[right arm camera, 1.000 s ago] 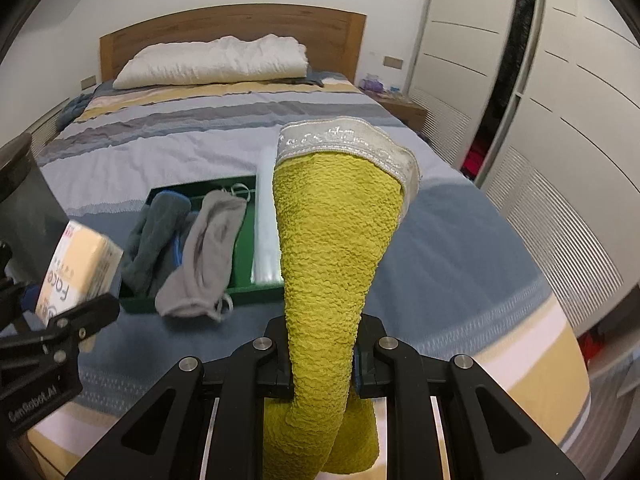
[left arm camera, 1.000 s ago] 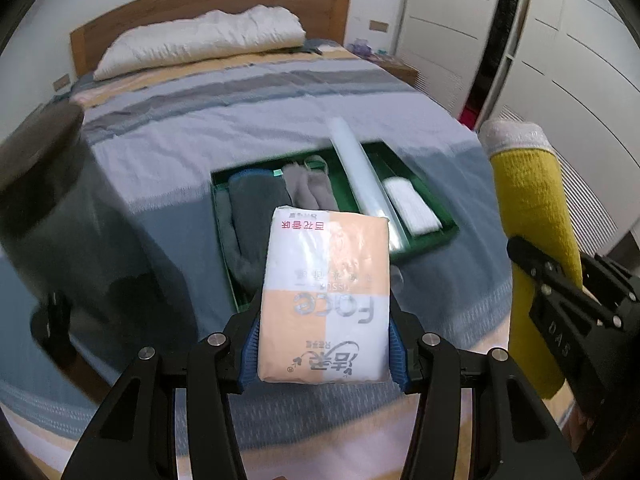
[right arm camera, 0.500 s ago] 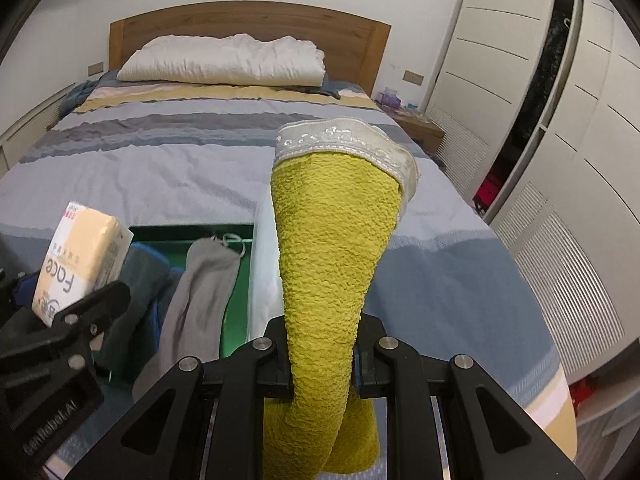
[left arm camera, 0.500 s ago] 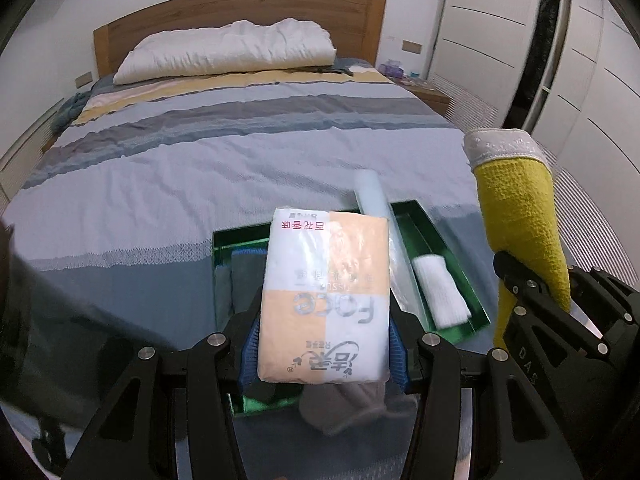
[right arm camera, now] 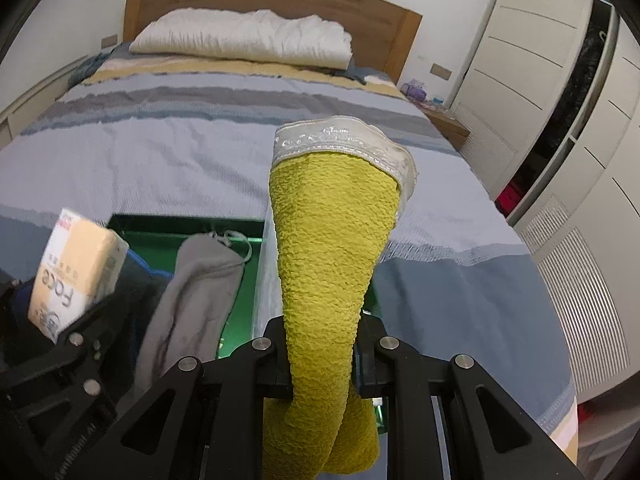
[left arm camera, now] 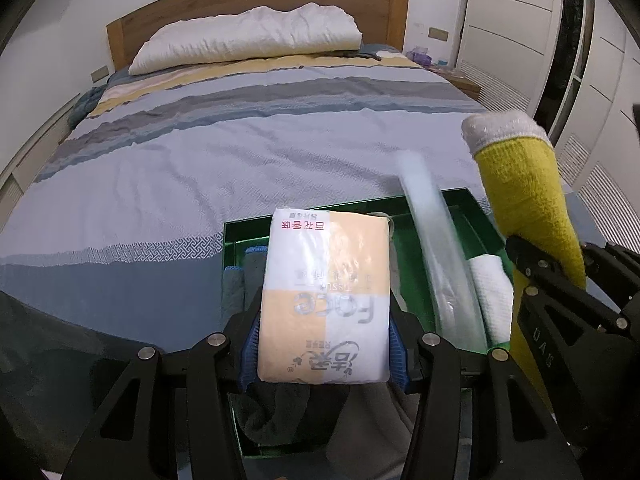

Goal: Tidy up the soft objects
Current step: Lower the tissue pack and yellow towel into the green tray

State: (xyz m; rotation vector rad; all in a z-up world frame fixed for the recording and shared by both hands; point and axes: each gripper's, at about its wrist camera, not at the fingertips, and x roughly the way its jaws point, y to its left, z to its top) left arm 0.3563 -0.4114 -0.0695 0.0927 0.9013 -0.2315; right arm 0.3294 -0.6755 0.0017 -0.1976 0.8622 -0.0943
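My left gripper is shut on a white and orange tissue pack and holds it above the near end of a green tray on the bed. The pack also shows in the right wrist view. My right gripper is shut on a rolled yellow towel with a grey band on top, held upright over the tray's right side. The towel shows at the right in the left wrist view. In the tray lie a grey sock, dark cloths, a clear plastic roll and a white folded cloth.
The tray sits near the foot of a bed with a striped blue and grey cover. A white pillow lies against the wooden headboard. White wardrobe doors stand to the right.
Both grippers have moved forward and over the tray, which now lies closer and lower in both views. Both still hold their loads.
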